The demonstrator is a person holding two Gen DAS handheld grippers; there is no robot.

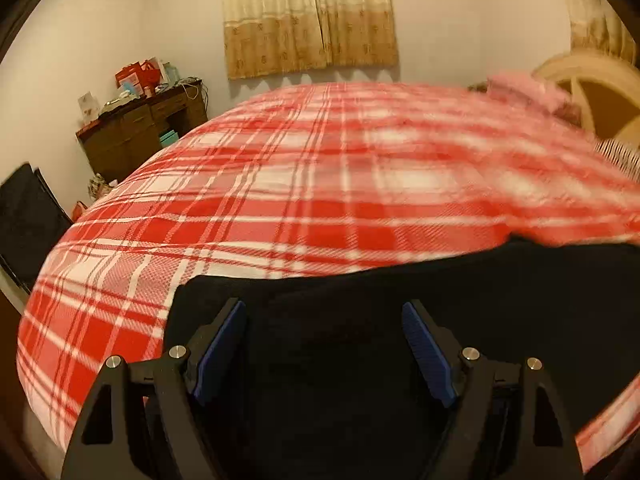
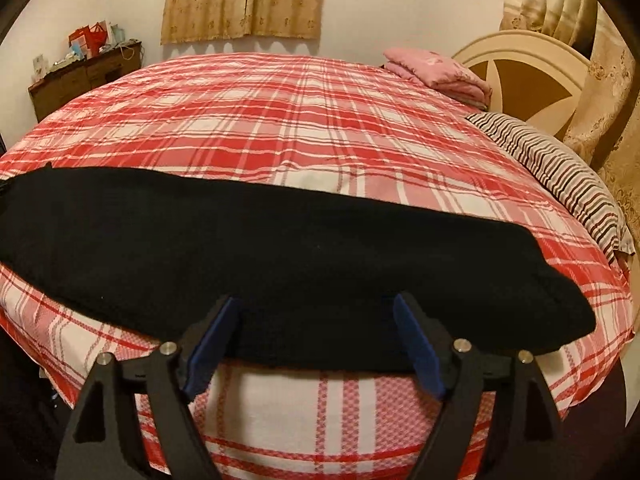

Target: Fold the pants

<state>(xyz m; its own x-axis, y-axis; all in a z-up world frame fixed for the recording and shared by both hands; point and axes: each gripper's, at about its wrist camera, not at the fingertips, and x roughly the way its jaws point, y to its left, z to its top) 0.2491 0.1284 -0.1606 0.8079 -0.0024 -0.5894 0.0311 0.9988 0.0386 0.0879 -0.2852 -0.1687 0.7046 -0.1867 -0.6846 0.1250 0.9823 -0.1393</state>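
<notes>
From the left wrist, the left gripper (image 1: 324, 344) stands wide open and empty over one end of the black pants (image 1: 400, 300), whose soft, dark mass runs off to the right across the red plaid bedcover (image 1: 280, 180). From the right wrist, the right gripper (image 2: 316, 340), equally spread with nothing between its blue pads (image 2: 416, 348), straddles the near edge of the pants (image 2: 260, 232). They lie as a long, flat, matte band running left to right across the cover (image 2: 280, 120), its length crosswise to the fingers, so either hand is placed to take an edge.
</notes>
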